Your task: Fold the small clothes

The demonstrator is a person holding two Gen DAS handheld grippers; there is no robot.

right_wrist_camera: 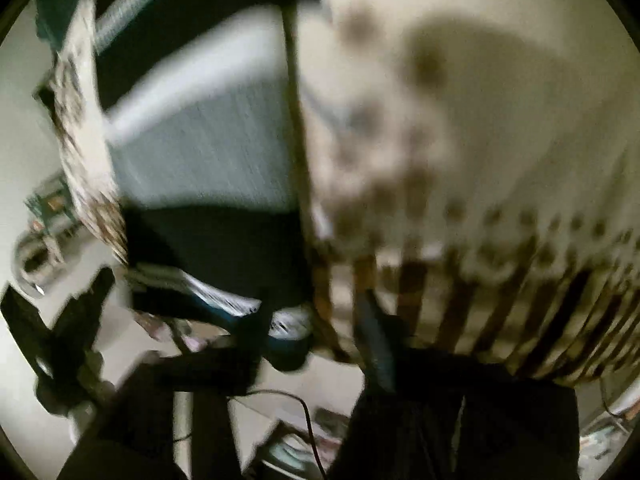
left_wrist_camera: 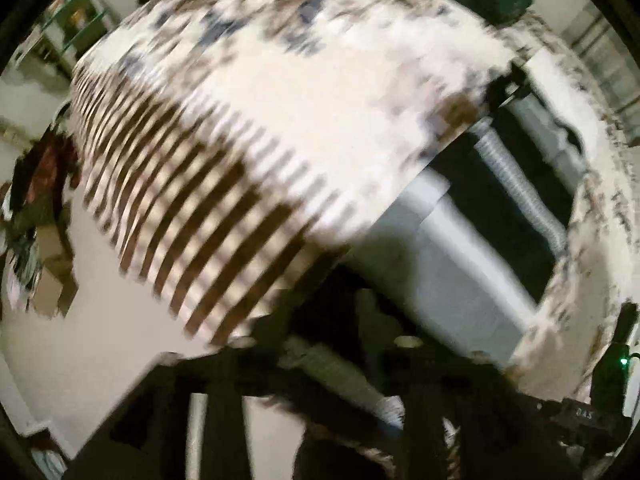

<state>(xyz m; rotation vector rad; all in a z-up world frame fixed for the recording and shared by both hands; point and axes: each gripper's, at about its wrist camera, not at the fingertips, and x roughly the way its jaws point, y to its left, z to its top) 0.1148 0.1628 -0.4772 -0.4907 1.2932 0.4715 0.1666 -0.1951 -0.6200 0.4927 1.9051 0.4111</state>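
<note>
Blurrily, striped cream garment [left_wrist_camera: 248,128] held aloft, stripes running diagonally

Dim room, pale floor [left_wrist_camera: 100,340], glass shelves [left_wrist_camera: 72,20] behind.

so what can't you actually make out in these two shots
- Left gripper: left wrist view, fingertips dark and smeared, grip unreadable.
- Right gripper: right wrist view, motion blur hides its hold.
- Patterned garment: print and shape blurred, cut off by both frames.
- Surface beneath: covered by cloth.
</note>
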